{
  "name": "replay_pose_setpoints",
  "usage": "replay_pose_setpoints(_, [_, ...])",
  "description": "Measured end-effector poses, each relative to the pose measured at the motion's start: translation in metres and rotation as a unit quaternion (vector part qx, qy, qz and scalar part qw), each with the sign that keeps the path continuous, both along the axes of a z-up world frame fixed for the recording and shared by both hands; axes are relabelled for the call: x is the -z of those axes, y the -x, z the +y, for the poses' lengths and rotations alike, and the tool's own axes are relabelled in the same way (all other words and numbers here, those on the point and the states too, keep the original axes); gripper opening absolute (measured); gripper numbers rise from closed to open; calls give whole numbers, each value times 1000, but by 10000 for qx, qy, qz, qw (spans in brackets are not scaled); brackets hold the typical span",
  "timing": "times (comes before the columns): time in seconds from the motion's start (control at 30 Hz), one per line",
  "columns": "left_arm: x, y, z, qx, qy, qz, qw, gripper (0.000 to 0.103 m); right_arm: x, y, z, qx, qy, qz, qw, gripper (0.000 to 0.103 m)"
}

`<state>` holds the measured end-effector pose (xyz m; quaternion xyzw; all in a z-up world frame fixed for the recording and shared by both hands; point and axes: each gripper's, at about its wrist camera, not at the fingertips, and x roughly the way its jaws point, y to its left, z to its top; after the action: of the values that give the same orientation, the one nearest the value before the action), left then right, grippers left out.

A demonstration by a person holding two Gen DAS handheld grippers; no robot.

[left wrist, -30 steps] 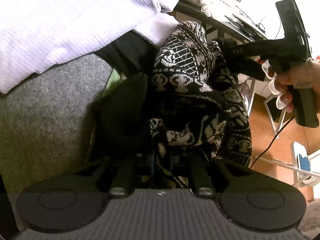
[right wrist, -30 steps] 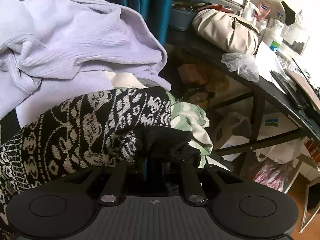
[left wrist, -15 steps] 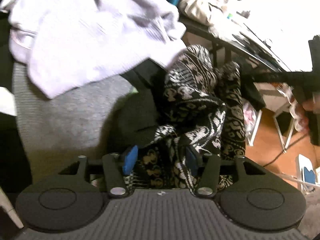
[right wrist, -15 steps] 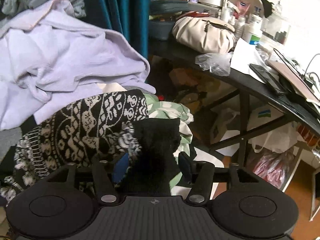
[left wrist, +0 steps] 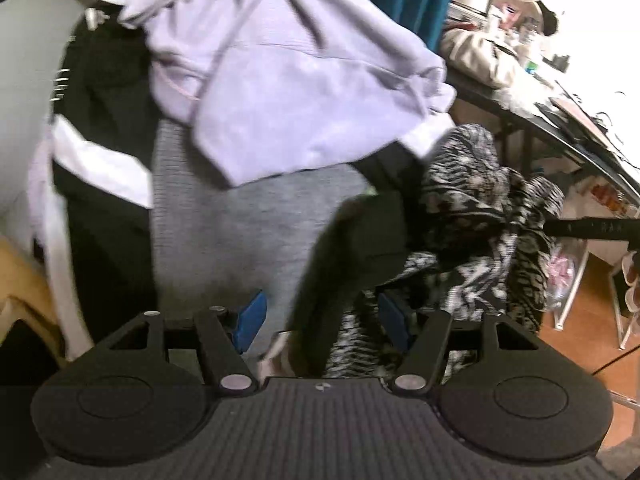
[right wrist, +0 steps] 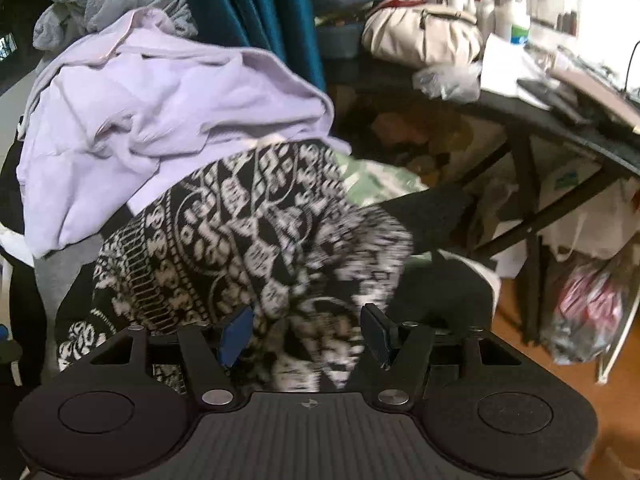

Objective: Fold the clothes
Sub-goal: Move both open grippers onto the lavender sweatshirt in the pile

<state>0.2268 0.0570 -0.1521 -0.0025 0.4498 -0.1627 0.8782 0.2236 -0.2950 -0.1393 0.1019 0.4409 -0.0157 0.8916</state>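
Lilac hoodie (right wrist: 152, 128) is lying bunched behind the black-and-white patterned knit (right wrist: 248, 240), overlapping its far edge, with a teal curtain (right wrist: 248, 20) hanging behind and a cluttered dark worktop (right wrist: 560, 120) carrying a beige bag (right wrist: 420, 36) at right. The knit is sitting in a heap on a grey surface (left wrist: 240, 232), spilling toward the worktop side. Left tongs (left wrist: 322, 322) and right tongs (right wrist: 304, 334) are both angling down over the heap, jaws just having been opening and now gaping wide, blue pads (right wrist: 236, 334) off the fabric, knit visible between them but ungripped.
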Motion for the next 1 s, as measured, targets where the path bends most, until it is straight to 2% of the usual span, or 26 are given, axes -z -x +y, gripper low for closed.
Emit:
replay_pose_setpoints(0.2, [-3, -8, 26, -293, -47, -61, 9995, 64, 5, -10, 22, -237, -77, 96, 9996, 57])
replay_pose_setpoints(0.33, [-7, -24, 35, -280, -21, -100, 9996, 64, 4, -19, 29, -216, -86, 89, 9997, 57])
replay_pose_setpoints(0.5, [-12, -52, 39, -35, 22, -196, 9998, 64, -1, -32, 41, -140, -72, 107, 9998, 57])
replay_pose_setpoints(0.7, [-7, -93, 31, 503, -42, -252, 9984, 64, -19, -50, 66, -134, 41, -107, 9998, 59])
replay_pose_setpoints(1.0, [1, -144, 24, 1272, -28, -307, 9914, 64, -25, -87, 101, 141, 263, -109, 9995, 59])
